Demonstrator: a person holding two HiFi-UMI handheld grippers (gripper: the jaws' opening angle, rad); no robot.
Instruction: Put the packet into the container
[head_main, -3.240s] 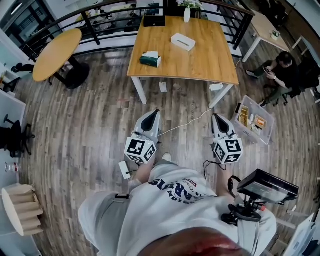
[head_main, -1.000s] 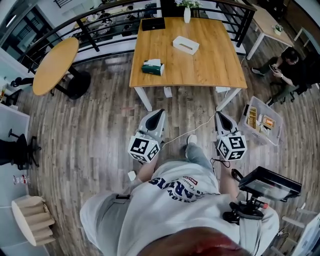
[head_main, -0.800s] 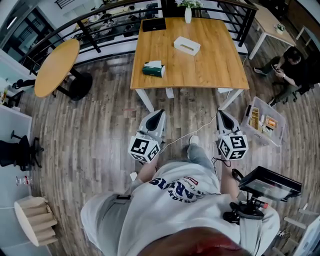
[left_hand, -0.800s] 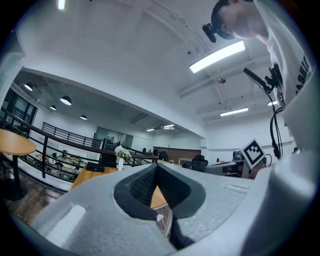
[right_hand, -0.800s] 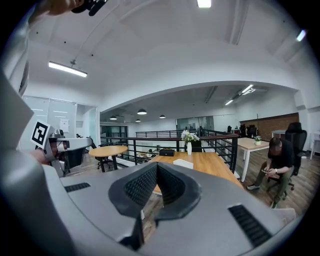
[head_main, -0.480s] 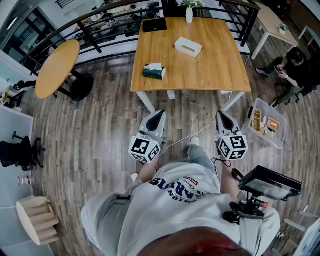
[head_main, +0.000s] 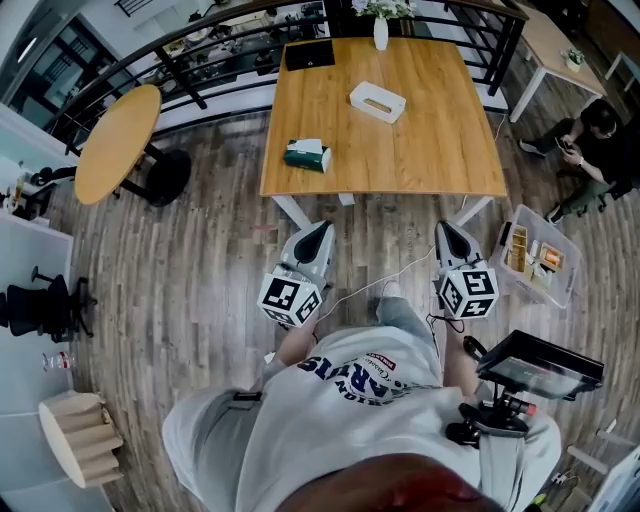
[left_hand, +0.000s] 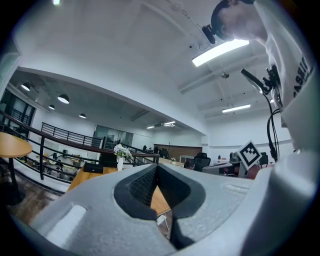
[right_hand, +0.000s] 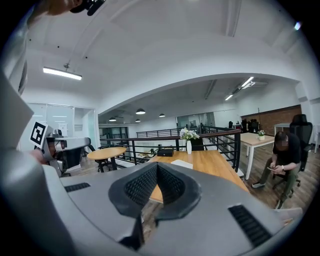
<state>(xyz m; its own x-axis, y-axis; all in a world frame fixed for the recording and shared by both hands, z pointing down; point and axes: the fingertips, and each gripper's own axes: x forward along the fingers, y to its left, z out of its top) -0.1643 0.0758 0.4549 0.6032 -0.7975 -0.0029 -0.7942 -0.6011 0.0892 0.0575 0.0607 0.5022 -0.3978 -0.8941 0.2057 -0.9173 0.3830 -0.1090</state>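
Note:
A green packet (head_main: 304, 155) lies near the left front of a square wooden table (head_main: 430, 130). Farther back on the table sits a white open-topped box (head_main: 377, 102), also seen in the right gripper view as the white box (right_hand: 181, 164). I hold both grippers over the wood floor, short of the table's front edge. The left gripper (head_main: 321, 227) is shut with nothing in it, its jaws meeting at the tip (left_hand: 156, 167). The right gripper (head_main: 443, 226) is likewise shut and empty (right_hand: 156, 166).
A clear plastic bin (head_main: 535, 258) with several items stands on the floor at the right. A seated person (head_main: 590, 140) is beyond it. A black box (head_main: 310, 55) and a vase (head_main: 380, 33) stand at the table's far edge. A round table (head_main: 118, 140) is at the left, with railings behind.
The table and floor bin have slid lower in the head view as I step closer. Both grippers stay shut and level in front of me.

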